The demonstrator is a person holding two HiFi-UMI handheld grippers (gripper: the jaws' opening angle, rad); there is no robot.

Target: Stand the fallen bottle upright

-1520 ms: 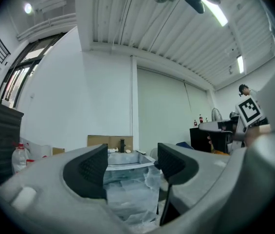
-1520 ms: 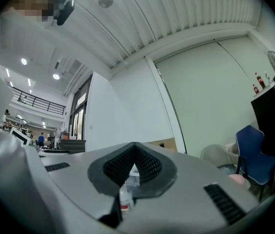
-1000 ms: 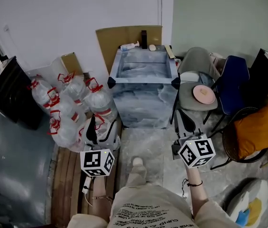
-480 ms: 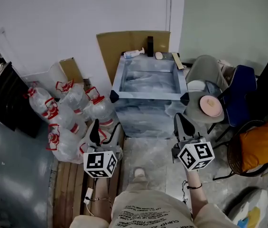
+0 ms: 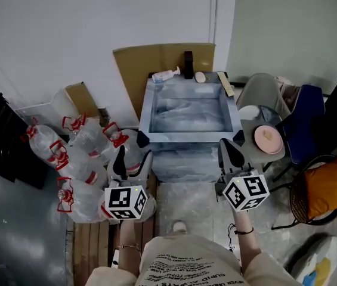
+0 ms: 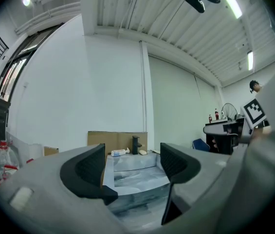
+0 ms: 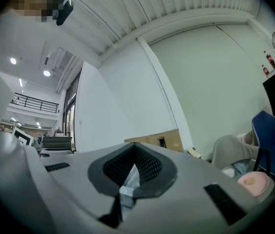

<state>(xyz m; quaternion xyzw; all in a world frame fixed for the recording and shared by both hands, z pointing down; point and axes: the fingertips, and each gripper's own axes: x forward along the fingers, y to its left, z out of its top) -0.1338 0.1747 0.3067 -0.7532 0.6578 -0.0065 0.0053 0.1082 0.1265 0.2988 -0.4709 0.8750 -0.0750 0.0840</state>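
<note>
A white bottle (image 5: 165, 74) with a blue cap lies on its side on the far rim of the marbled grey sink unit (image 5: 145, 109). Through the left gripper view the same bottle (image 6: 119, 152) shows small and far off, framed between the jaws. My left gripper (image 5: 132, 161) hangs open and empty before the unit's near left corner. My right gripper (image 5: 231, 149) is at the near right corner, well short of the bottle. In the right gripper view my right gripper (image 7: 133, 167) has its pads meeting at the tips with nothing held.
A black tap (image 5: 188, 64) and a pale soap bar (image 5: 200, 77) stand beside the bottle, with cardboard (image 5: 138, 61) behind. Several red-capped water jugs (image 5: 79, 159) crowd the left. Chairs, one with a pink plate (image 5: 268, 139), and an orange cushion (image 5: 329, 183) fill the right.
The view has shifted forward, so the sink unit sits nearer. Both grippers have come up to its near corners. Neither gripper's jaws changed.
</note>
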